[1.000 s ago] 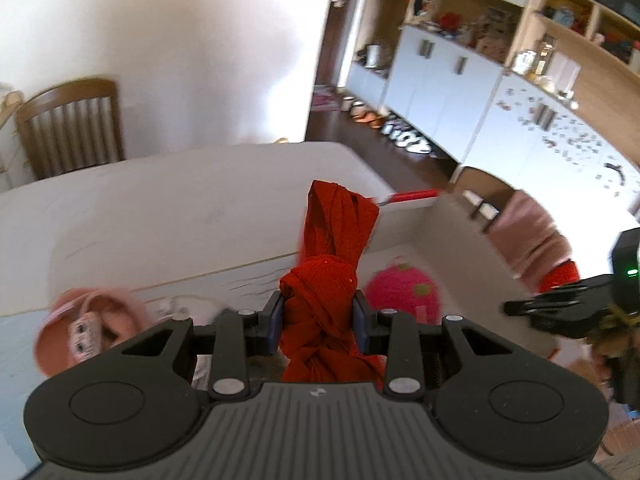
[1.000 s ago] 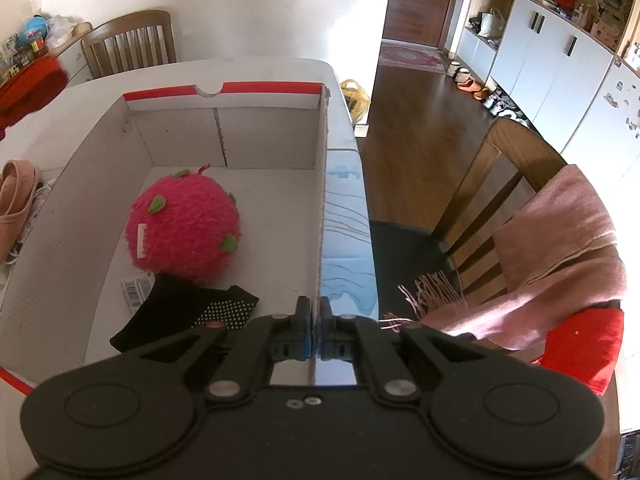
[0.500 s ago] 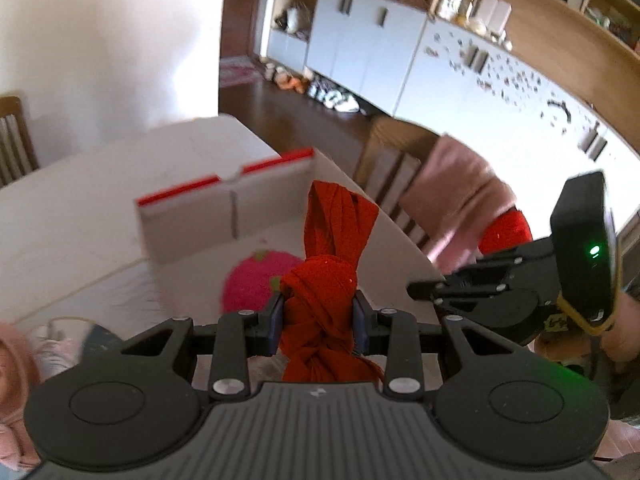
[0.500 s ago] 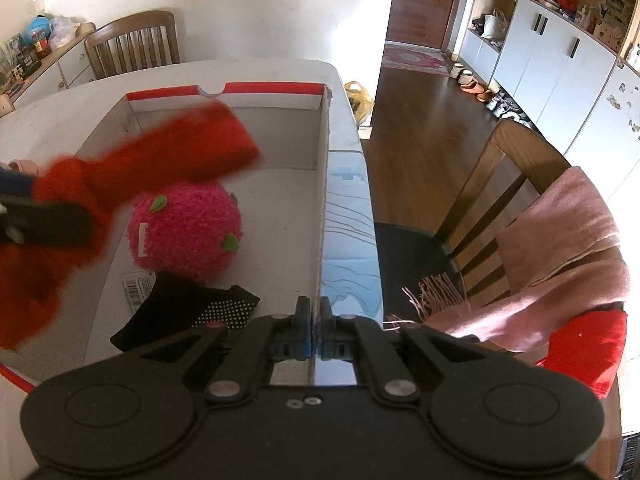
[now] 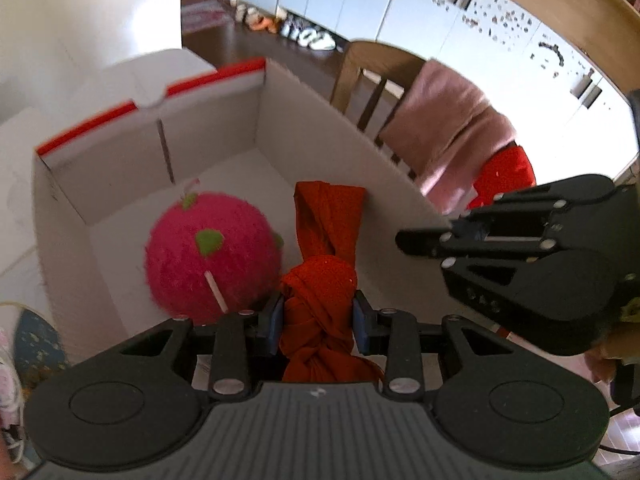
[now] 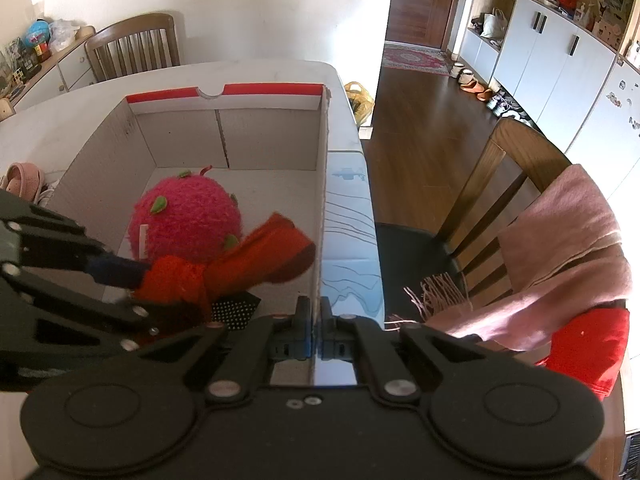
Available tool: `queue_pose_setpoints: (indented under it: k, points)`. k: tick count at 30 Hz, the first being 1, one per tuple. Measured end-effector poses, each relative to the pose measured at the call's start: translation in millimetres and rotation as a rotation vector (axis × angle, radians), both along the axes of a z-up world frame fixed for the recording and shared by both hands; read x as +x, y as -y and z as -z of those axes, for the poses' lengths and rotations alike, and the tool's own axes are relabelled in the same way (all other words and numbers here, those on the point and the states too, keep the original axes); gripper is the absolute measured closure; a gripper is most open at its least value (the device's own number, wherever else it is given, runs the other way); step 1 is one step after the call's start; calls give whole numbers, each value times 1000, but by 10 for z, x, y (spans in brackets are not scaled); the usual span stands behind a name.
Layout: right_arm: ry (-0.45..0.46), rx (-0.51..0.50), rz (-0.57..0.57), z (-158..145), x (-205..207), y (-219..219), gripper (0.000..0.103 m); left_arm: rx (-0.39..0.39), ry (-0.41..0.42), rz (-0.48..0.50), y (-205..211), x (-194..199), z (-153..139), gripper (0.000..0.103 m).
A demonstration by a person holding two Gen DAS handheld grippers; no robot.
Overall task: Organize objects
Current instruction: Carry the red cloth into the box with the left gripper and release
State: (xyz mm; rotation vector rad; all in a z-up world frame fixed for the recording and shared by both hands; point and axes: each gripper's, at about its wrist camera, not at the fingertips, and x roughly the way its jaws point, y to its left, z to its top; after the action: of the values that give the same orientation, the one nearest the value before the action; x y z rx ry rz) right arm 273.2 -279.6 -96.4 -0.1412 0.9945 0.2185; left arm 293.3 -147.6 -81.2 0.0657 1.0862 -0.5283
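A knotted red cloth (image 5: 320,280) hangs in my left gripper (image 5: 318,316), whose blue pads are shut on the knot. The cloth is inside the open cardboard box (image 5: 320,128), just right of a fuzzy pink plush ball (image 5: 208,256) on the box floor. In the right wrist view the left gripper (image 6: 128,284) comes in from the left, with the red cloth (image 6: 240,264) low over a black dotted sock (image 6: 236,308) beside the plush ball (image 6: 188,220). My right gripper (image 6: 315,332) is shut on the top edge of the box's right wall (image 6: 322,200); the left wrist view shows the right gripper (image 5: 420,238) at that wall.
The box sits on a white table (image 6: 260,72). A wooden chair with a pink scarf (image 6: 560,260) and a red cushion (image 6: 588,344) stands right of the table. A pink shoe (image 6: 20,176) lies left of the box. Another chair (image 6: 132,48) stands beyond the table.
My left gripper has carried the red cloth to the right and down, from over the table to inside the box beside the plush ball. The right gripper has stayed put.
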Motion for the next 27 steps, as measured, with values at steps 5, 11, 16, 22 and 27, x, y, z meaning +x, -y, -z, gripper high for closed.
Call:
queue_pose_setpoints:
  k: [5, 11, 16, 22, 27]
  points:
    - [0, 2, 1, -1, -5, -6, 101, 33, -45, 19, 49, 56, 145, 70]
    - [-1, 4, 2, 3, -6, -8, 101, 34, -94, 31, 42, 91, 256, 65]
    - [-1, 3, 1, 3, -7, -6, 101, 9, -91, 10, -8, 84, 254, 36]
    - [-2, 5, 3, 11, -6, -16, 101, -10, -54, 4, -34, 27, 140, 36]
    - [-1, 1, -1, 12, -10, -25, 101, -45, 2, -30, -185, -110, -70, 36]
